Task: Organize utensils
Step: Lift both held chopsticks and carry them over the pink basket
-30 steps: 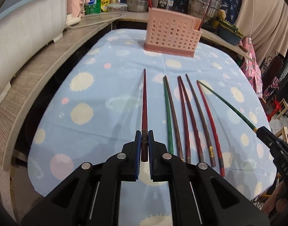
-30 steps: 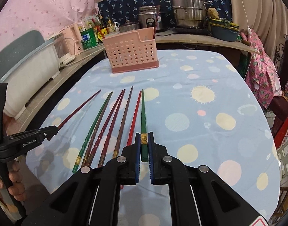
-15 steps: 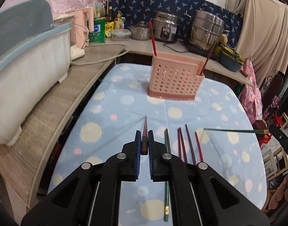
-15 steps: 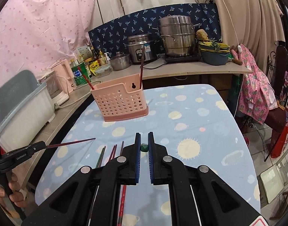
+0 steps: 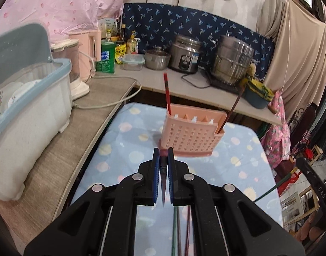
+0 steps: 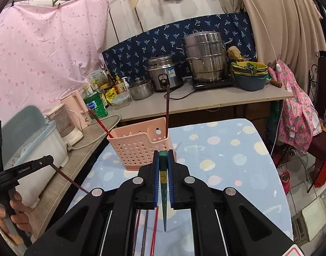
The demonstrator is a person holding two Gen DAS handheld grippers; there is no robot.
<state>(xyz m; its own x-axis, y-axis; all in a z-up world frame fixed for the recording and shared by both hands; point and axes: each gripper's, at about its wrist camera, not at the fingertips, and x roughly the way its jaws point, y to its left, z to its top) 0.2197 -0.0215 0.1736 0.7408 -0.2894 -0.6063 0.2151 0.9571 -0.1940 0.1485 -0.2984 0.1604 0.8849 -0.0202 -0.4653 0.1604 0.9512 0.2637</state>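
Above the surface [image 6: 237, 153], two grippers each clamp one chopstick: left gripper [image 5: 163, 160] a red one [image 5: 163, 183], right gripper [image 6: 163, 160] a green one [image 6: 163, 192]; the basket [image 6: 139, 147] holds two.

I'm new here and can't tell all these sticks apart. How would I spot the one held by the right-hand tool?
Start at the blue table with pale dots and its pink perforated holder. In front of the holder, the right gripper is shut on a green chopstick, lifted clear of the table. It is the green one with a gold band; the others lying below are red or brown.

rice cooker [image 5: 185, 58], steel steamer [image 6: 204, 56], perhaps kettle [image 5: 89, 50]
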